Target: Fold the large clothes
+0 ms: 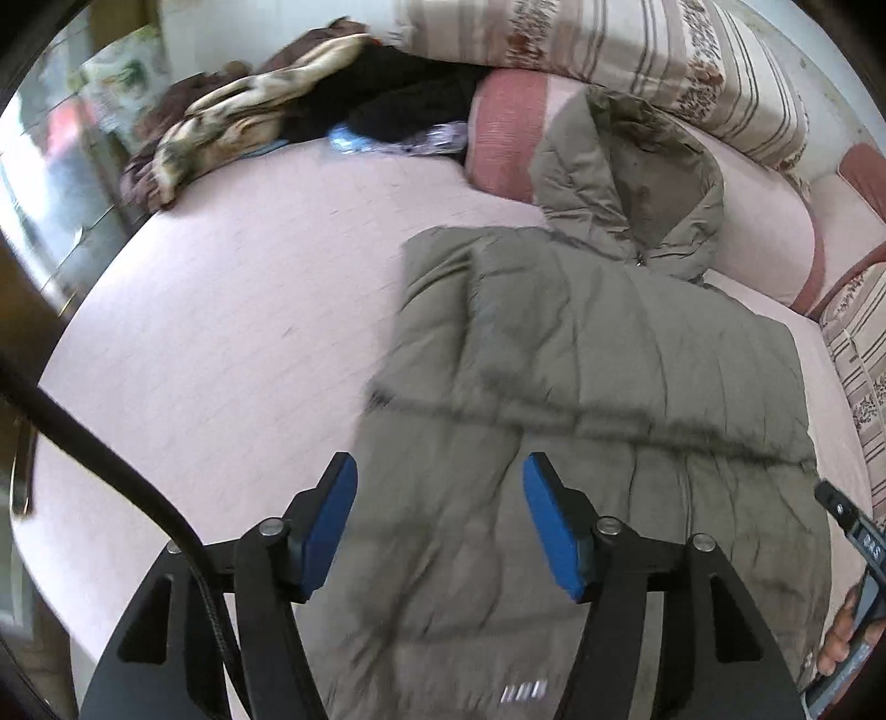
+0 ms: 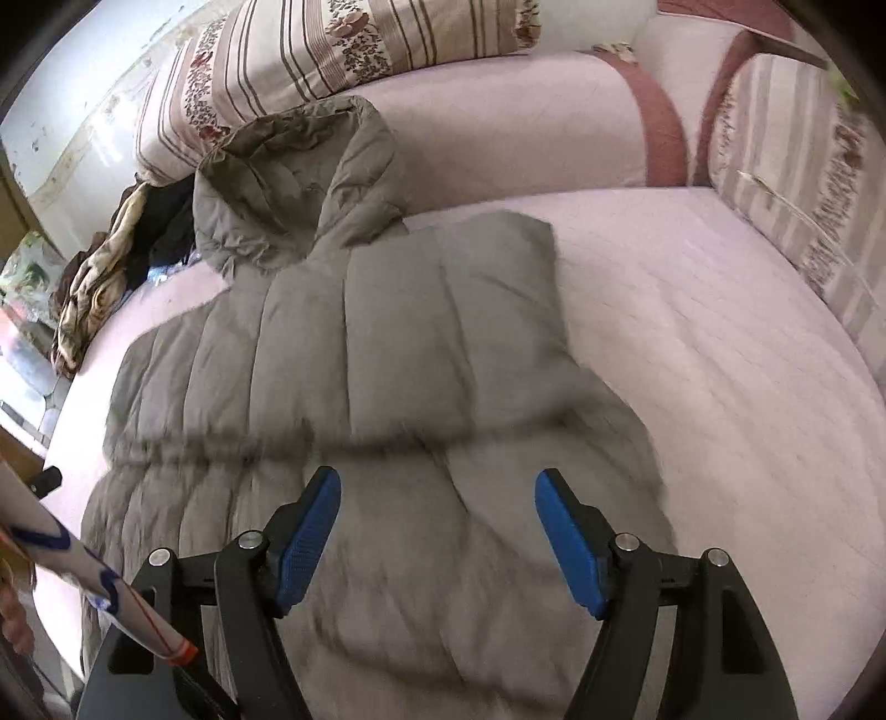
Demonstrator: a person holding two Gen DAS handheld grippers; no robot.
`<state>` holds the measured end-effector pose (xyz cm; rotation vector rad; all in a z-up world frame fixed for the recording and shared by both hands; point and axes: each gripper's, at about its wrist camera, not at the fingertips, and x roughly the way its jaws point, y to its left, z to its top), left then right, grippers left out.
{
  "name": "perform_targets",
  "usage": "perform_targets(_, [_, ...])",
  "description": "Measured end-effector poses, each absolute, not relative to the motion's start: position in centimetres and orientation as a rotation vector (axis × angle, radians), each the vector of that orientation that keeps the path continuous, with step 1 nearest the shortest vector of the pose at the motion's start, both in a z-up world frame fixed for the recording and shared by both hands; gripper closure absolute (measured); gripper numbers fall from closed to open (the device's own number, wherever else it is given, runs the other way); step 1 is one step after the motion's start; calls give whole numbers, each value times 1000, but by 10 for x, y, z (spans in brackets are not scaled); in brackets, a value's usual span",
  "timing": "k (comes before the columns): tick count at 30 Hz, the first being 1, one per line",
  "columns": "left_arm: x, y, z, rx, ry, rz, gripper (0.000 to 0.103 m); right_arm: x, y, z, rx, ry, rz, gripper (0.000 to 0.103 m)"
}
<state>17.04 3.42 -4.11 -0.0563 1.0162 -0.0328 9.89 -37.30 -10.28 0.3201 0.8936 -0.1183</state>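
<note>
Grippers — left (image 1: 440, 523), right (image 2: 437, 540) (both agape) — over one jacket (image 2: 354, 343).

Jacket (image 1: 598, 387) on bed (image 1: 232, 310) — pillows (image 2: 310, 50) behind

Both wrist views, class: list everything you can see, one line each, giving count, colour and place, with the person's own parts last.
coat: one, grey-olive, hooded, lying flat on the bed, sides folded in
bed: one, pale pink cover, under the coat
striped cushions: at least two, cream with brown stripes, along the far edge
bolster: one, pink with red band, behind the hood
pile of clothes: one, tan and black, far left corner
left gripper: one, black with blue pads, open above the coat
right gripper: one, same colours, open above the coat
</note>
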Motion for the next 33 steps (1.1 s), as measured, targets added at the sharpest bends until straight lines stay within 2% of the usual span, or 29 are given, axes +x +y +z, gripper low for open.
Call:
perform_targets(7, [89, 68, -55, -113, 1039, 50, 42, 4, -361, -119, 346, 939, -110, 26])
perform_targets(15, [11, 81, -62, -166, 1036, 118, 42, -49, -332, -117, 319, 978, -59, 26])
perform_targets(19, [-12, 80, -45, -163, 989, 107, 41, -49, -303, -89, 291, 955, 1, 26])
perform_targets(24, [-17, 85, -20, -146, 914, 116, 35, -39, -261, -51, 221, 899, 76, 25])
perform_targets(33, [36, 97, -20, -180, 928, 88, 34, 33, -219, -10, 128, 864, 51, 25])
